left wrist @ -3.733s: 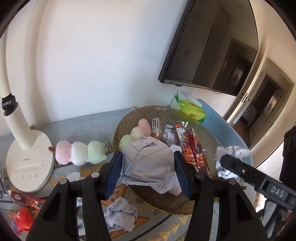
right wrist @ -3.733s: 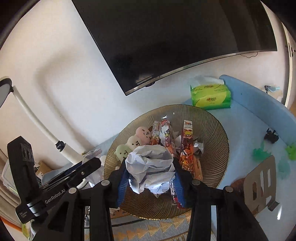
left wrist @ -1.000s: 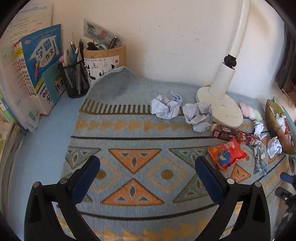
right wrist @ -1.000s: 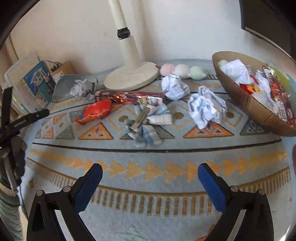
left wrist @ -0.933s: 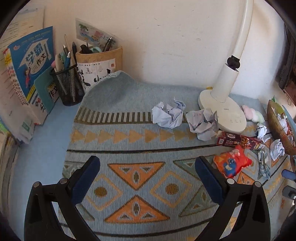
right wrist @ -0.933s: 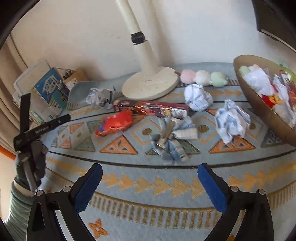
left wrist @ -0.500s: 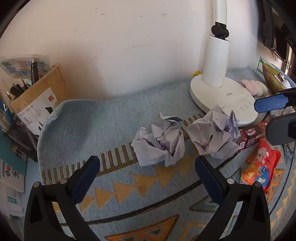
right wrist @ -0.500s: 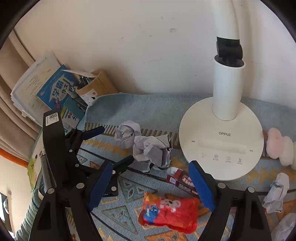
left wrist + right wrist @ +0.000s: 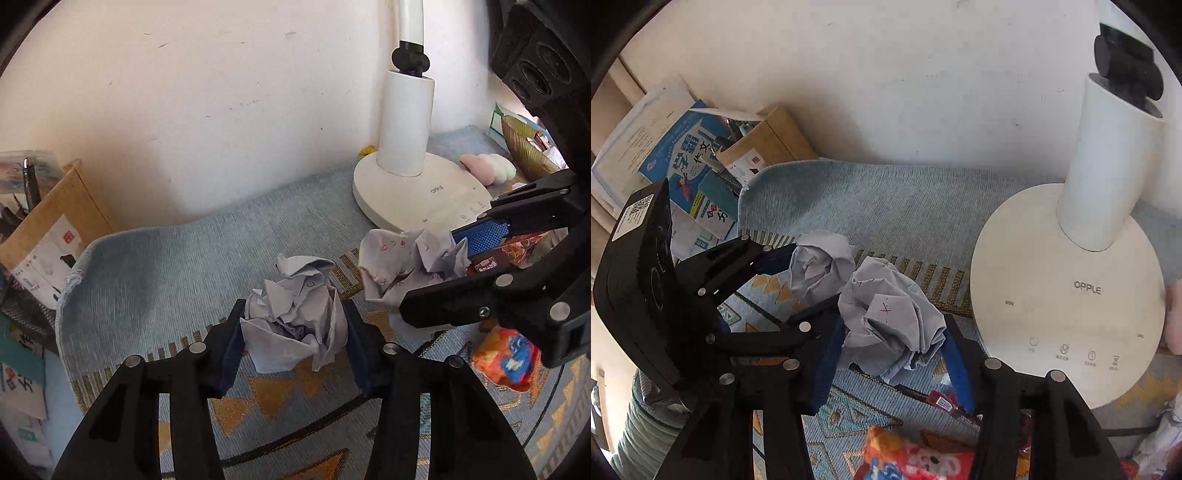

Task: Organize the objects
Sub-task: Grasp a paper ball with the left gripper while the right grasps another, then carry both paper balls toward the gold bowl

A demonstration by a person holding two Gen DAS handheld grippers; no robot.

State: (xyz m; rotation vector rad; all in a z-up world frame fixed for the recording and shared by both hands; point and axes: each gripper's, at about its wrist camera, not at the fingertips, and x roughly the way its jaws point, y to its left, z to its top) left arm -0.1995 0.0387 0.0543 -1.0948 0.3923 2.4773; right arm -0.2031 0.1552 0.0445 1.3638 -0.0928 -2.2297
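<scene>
Two crumpled paper balls lay side by side on the patterned mat [image 9: 155, 273] before our tools. The first paper ball [image 9: 295, 317] sat squarely between the pads of our left gripper [image 9: 293, 332], whose jaws had just been closing and now pressed its sides. The second paper ball [image 9: 890, 321] sat between the blue pads of our right gripper [image 9: 894, 354], likewise just closed onto it, just left of the lamp base [image 9: 1067, 295].

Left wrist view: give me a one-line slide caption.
Left hand-held gripper closed on a crumpled paper ball on the patterned mat, beside a white desk lamp.
</scene>
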